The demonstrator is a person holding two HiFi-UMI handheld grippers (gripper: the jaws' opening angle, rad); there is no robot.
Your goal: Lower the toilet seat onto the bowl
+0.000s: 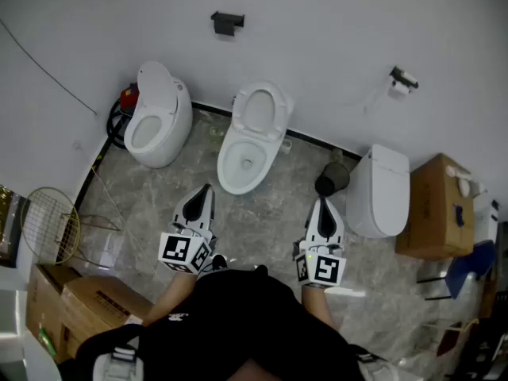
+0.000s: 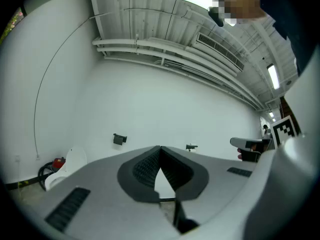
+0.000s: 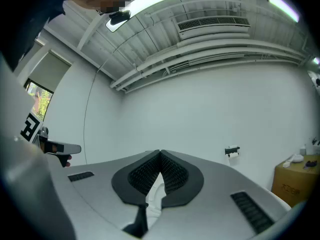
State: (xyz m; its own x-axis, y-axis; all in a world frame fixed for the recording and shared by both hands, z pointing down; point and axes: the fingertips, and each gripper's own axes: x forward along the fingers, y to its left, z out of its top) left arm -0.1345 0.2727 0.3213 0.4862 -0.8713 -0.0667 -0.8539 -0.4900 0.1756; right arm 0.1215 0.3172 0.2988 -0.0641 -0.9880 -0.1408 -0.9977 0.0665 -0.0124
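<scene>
While the left tongs [image 1: 205,190] and the right tongs [image 1: 323,204] both hang closed on nothing over the grey marble floor [image 1: 270,213], the seat [image 1: 259,109] stands raised above its bowl [image 1: 244,163], ahead between them by the white wall [image 1: 317,22]. A black bin [image 1: 332,180] sits just past the right tongs, beside a closed toilet [image 1: 381,190]; another toilet [image 1: 157,121] stands left, a box [image 1: 435,206] far right.

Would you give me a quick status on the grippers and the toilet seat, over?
Left gripper and right gripper shut, empty. Middle toilet's seat upright, bowl uncovered. Dark bin to its right, not blocking.
</scene>
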